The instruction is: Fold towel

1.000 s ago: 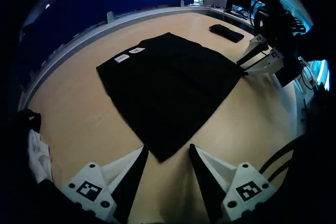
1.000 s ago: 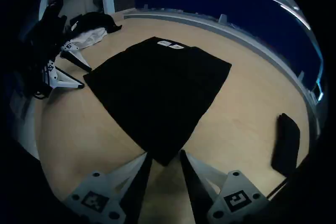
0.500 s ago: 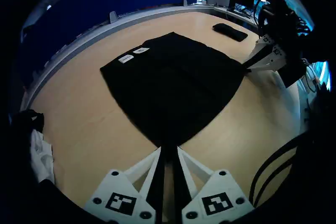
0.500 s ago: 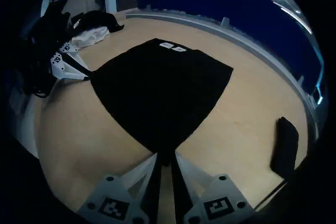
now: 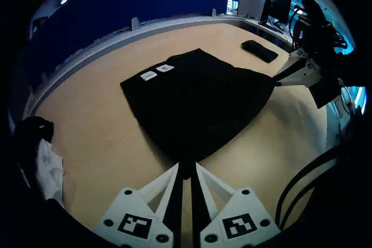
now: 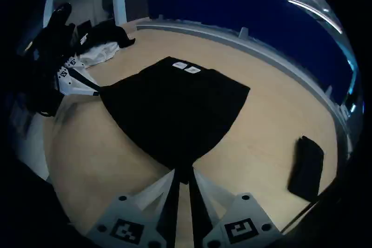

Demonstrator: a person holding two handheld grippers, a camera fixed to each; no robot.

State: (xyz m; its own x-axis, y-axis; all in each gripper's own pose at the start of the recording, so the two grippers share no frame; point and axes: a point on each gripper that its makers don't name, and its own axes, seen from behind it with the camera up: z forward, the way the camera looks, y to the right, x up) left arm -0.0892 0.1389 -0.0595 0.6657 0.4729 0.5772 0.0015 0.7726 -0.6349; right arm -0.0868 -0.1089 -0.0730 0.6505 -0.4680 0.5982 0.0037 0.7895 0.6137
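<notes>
- The black towel (image 5: 200,99) lies spread in the middle of the table (image 5: 93,122), with two white tags (image 5: 156,72) by its far edge.
- My left gripper (image 5: 186,170) is pinched tight on one near corner.
- My right gripper (image 6: 183,174) is pinched tight on the other near corner.
- Bare wood lies on all sides of the towel.
- A black case (image 5: 259,50) and a white cloth (image 5: 49,173) sit well apart from it, near the table edges.

Nothing here is legible: two white tags (image 5: 149,76) sewn on the black towel (image 5: 200,103) perhaps carry print, but it is too small to read.
</notes>
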